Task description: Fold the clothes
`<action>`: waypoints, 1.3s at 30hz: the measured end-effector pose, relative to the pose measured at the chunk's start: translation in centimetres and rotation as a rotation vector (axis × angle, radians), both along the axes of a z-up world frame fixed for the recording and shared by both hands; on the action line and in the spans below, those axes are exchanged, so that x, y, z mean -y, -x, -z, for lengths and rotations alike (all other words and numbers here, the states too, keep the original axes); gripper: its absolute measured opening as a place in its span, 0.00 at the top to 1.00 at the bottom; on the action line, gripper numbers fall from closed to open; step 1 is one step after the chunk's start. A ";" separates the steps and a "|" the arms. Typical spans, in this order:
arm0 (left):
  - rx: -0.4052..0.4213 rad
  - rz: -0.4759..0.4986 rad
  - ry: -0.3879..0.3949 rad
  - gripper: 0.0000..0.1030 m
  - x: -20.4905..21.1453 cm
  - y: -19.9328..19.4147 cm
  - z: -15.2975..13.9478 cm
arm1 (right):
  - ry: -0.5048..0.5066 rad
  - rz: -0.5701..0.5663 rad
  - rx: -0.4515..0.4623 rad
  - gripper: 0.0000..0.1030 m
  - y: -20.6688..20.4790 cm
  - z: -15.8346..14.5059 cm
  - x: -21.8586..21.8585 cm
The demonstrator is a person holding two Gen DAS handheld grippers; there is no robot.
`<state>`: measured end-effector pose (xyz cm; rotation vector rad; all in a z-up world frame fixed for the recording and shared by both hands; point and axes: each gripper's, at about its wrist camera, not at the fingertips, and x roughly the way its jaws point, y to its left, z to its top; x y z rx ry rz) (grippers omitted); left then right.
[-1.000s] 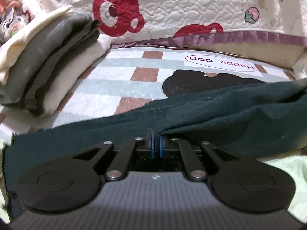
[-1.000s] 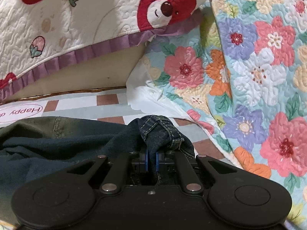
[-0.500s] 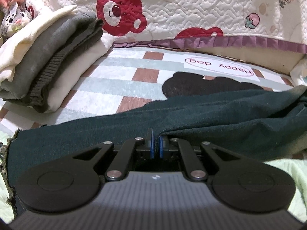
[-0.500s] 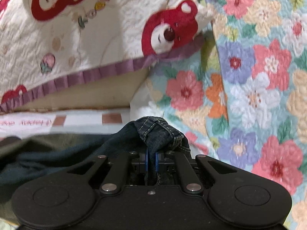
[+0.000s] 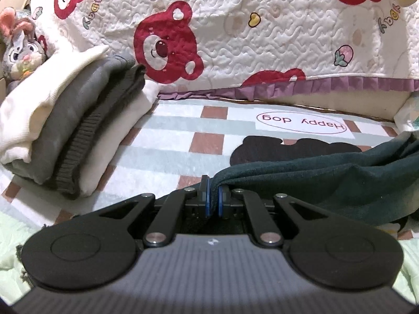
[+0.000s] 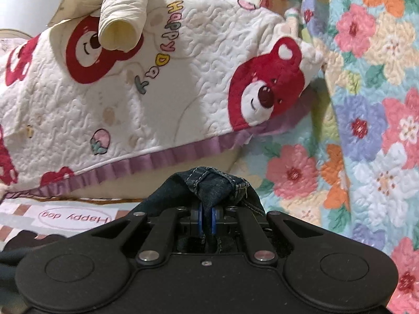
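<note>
Both sets of jaws are pinched tight on cloth: my left gripper (image 5: pixel 212 196) clamps an edge of the dark blue-green denim trousers (image 5: pixel 340 183), and my right gripper (image 6: pixel 207 219) clamps a bunched, stitched hem of the same trousers (image 6: pixel 209 185). Compared with a second ago, I see far less of the garment ahead of the left gripper; then it spread across the whole lower view, now it trails off only toward 3 o'clock, and more of the checked plush blanket with the "Happy dog" label (image 5: pixel 183 141) lies bare. The right view has tilted upward since then: the white quilted bedspread with red bears and a purple frill (image 6: pixel 157 99) now fills 10 to 1 o'clock, the floral patchwork quilt (image 6: pixel 366 120) sits at 3 o'clock, and a cream padded sleeve (image 6: pixel 120 18) has come into view at 11 o'clock. In the left view, the stack of folded cream and grey knitwear (image 5: pixel 68 120) rests on the blanket at 9 o'clock, with a grey plush rabbit (image 5: pixel 21 52) behind it at 10 o'clock.
</note>
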<state>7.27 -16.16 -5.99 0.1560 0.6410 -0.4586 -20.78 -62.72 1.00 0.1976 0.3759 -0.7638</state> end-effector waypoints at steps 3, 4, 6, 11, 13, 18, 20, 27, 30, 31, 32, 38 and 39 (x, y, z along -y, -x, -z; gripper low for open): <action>-0.062 0.007 0.028 0.94 -0.6 -0.9 1.1 | -0.040 -0.015 0.002 0.93 1.2 1.7 0.9; -0.087 0.007 0.039 0.94 -0.9 -1.1 1.5 | -0.051 -0.018 0.001 0.93 1.5 2.3 1.1; -0.138 0.007 0.057 0.92 -1.3 -1.3 2.2 | -0.066 -0.022 -0.004 0.93 1.9 3.4 1.4; -0.184 0.006 0.049 0.85 -2.1 -0.4 3.5 | -0.083 -0.030 -0.010 0.93 2.3 5.2 1.9; -0.183 0.002 0.033 0.81 -2.0 -0.2 4.0 | -0.093 -0.032 -0.002 0.93 2.3 5.5 2.2; -0.180 -0.007 -0.008 0.68 -1.7 0.2 5.1 | -0.115 -0.040 0.022 0.93 1.9 5.7 2.9; -0.179 -0.011 -0.024 0.61 -1.6 0.3 5.6 | -0.123 -0.044 0.032 0.93 1.7 5.7 3.1; -0.094 -0.061 -0.061 0.97 0.2 -2.0 2.6 | -0.122 -0.050 0.064 0.93 0.6 4.5 4.0; -0.018 -0.067 -0.064 0.97 1.4 -4.6 -1.1 | -0.101 -0.047 0.099 0.93 -0.8 2.0 5.0; 0.003 -0.069 -0.055 0.97 1.7 -5.5 -2.4 | -0.090 -0.047 0.114 0.93 -1.3 1.0 5.2; 0.027 -0.070 -0.048 0.97 2.1 -6.3 -3.6 | -0.069 -0.050 0.132 0.93 -1.7 -0.3 5.3; 0.188 -0.035 0.091 0.97 3.1 -6.3 -11.8 | 0.076 -0.059 0.295 0.94 -0.1 -9.2 4.3; 0.208 -0.024 0.121 0.97 2.8 -5.7 -12.9 | 0.095 -0.058 0.303 0.94 0.9 -9.8 4.0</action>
